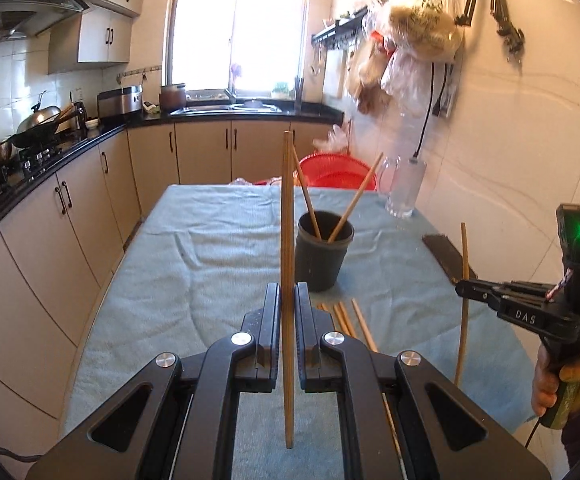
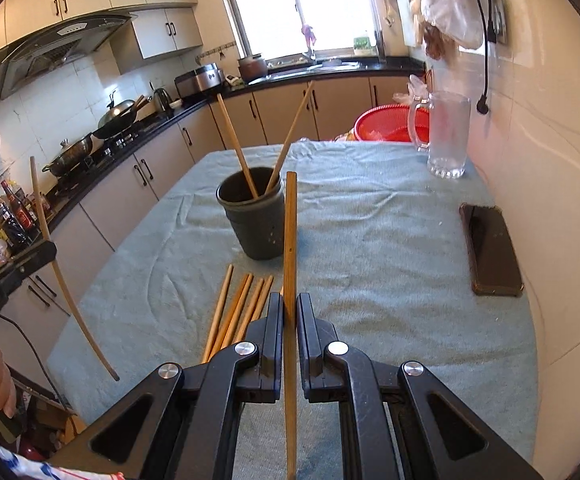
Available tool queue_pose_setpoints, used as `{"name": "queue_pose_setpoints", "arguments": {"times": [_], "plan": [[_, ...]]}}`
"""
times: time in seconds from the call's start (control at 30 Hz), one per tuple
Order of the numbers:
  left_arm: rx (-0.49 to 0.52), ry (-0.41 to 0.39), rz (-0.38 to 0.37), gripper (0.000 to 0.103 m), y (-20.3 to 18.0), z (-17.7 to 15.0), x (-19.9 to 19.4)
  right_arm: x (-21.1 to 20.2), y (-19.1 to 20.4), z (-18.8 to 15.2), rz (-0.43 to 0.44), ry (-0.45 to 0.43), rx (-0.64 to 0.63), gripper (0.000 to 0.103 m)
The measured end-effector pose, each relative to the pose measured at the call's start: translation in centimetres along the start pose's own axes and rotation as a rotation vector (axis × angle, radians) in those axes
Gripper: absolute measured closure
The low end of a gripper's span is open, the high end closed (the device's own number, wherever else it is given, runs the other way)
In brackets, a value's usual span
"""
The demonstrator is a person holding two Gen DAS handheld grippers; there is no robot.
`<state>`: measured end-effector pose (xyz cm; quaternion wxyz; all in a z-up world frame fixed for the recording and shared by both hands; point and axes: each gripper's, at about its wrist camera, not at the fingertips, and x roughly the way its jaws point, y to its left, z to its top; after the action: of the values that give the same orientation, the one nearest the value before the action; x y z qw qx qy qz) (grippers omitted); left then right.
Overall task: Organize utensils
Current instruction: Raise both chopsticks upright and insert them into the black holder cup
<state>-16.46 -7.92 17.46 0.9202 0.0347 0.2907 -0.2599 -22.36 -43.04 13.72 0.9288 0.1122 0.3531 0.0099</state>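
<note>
My left gripper (image 1: 288, 292) is clamped on one chopstick (image 1: 288, 240), held upright; its lower end passes between my arms and stops above the cloth. My right gripper (image 2: 290, 304) is clamped on a second chopstick (image 2: 290, 240), whose lower end is cut off by the frame edge. In the left view the right gripper (image 1: 465, 288) appears side-on and its stick's full length shows. The dark cup (image 2: 252, 216) stands on the blue cloth (image 2: 369, 240), well clear of both jaws, with two chopsticks leaning inside; how deep they sit is hidden by its wall. The loose chopsticks (image 2: 238, 308) lie near the cup, partly covered by my fingers in both views. Only the right view shows the phone (image 2: 491, 248) whole.
</note>
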Motion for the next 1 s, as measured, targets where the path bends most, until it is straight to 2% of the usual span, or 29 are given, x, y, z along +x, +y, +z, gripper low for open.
{"name": "queue_pose_setpoints", "arguments": {"times": [0.27,0.6,0.8,0.9,1.0], "plan": [[-0.064,-0.042,-0.036,0.097,0.4,2.9,1.2,-1.8,-0.1,2.6,-0.002,-0.113,0.025,0.096],[-0.123,-0.181,-0.042,0.097,-0.3,10.5,4.0,-3.4,0.5,10.1,0.07,-0.28,0.079,0.096],[-0.164,-0.188,-0.047,0.097,-0.4,14.4,8.6,-0.8,0.7,15.0,0.11,-0.362,0.165,0.096],[-0.17,-0.187,-0.041,0.097,-0.4,15.6,11.3,0.8,1.3,16.5,0.09,-0.414,0.161,0.096],[-0.184,-0.171,-0.053,0.097,-0.3,16.2,13.6,3.1,1.4,17.3,0.074,-0.427,0.163,0.096]]}}
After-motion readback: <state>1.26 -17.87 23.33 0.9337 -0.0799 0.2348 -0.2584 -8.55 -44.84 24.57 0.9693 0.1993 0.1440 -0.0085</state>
